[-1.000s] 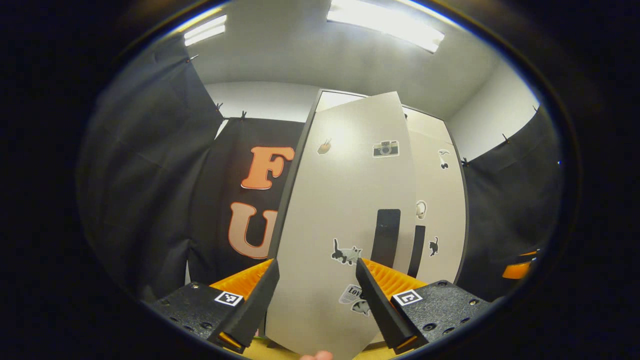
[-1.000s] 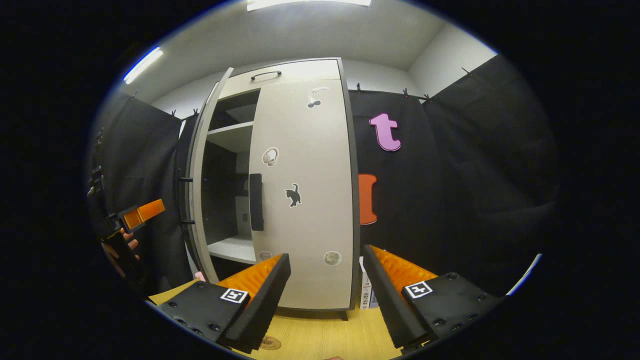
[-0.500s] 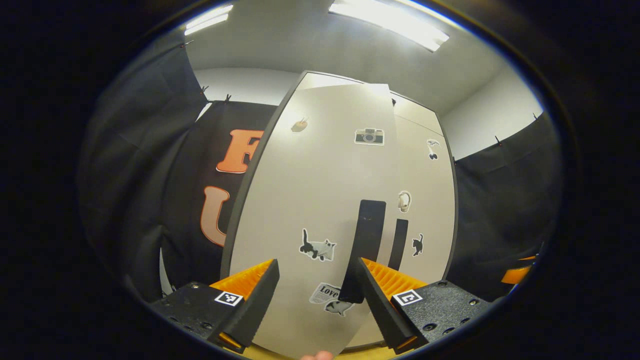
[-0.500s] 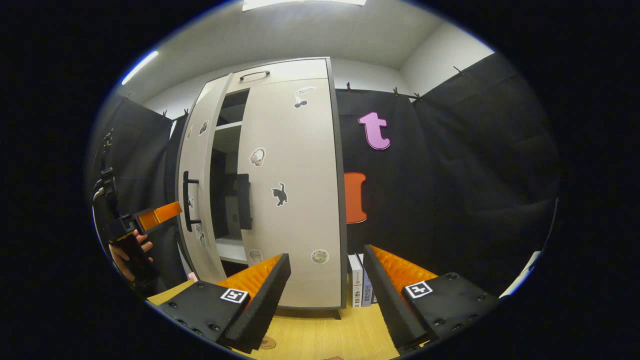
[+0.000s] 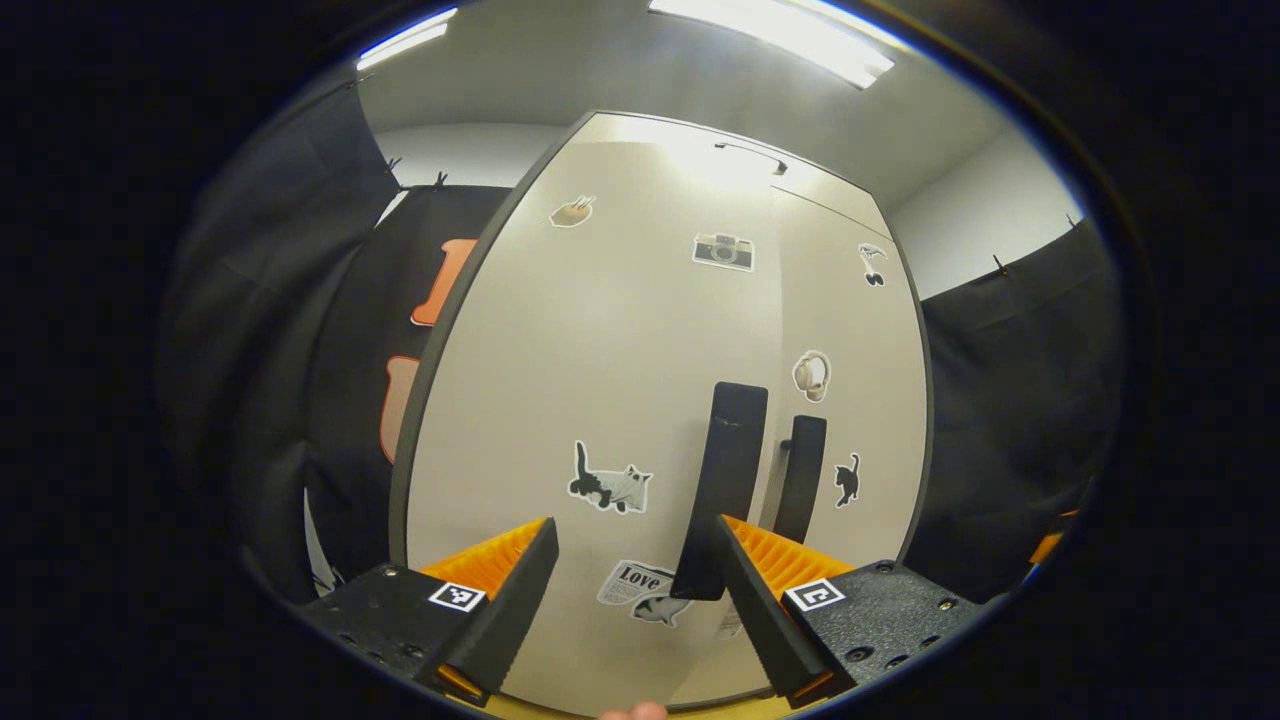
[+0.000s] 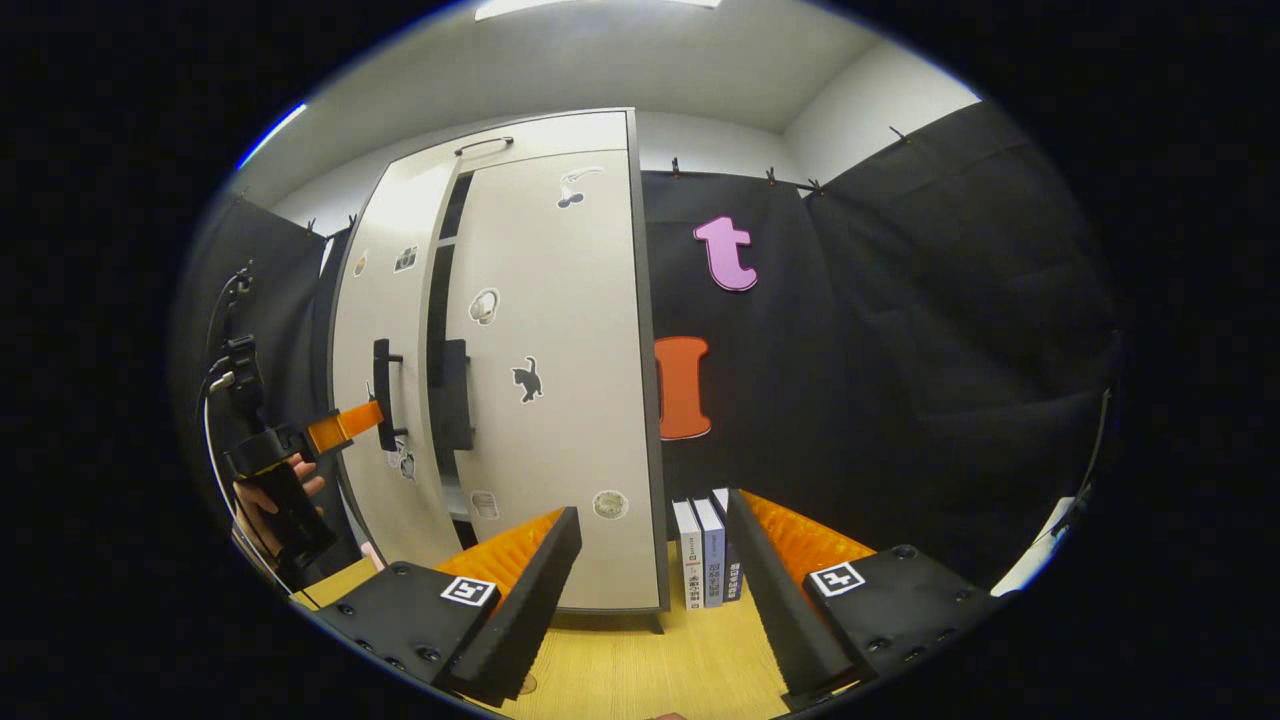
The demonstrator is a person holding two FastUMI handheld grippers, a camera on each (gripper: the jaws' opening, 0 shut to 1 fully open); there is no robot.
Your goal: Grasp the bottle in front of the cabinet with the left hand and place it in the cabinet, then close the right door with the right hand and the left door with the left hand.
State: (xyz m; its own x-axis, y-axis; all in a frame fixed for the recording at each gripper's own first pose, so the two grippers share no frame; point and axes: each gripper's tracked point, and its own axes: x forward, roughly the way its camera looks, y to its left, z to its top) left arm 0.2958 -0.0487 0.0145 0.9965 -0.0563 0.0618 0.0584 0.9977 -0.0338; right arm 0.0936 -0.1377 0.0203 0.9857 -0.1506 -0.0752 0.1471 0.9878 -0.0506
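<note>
L gripper (image 5: 628,590): jaws spread wide, holding nothing, right up against the left door (image 5: 590,400), its handle (image 5: 722,490) just by the R-hand finger. Right gripper view shows the L gripper (image 6: 345,425) at that handle, hand (image 6: 275,500) behind it. Left door nearly shut; narrow dark gap left next to the right door (image 6: 560,380), which sits closed. R gripper (image 6: 655,590): jaws wide apart, empty, held back over the wood surface (image 6: 640,670). Books (image 6: 705,550) stand beside cabinet (image 6: 540,135). Bottle: can't tell where.
</note>
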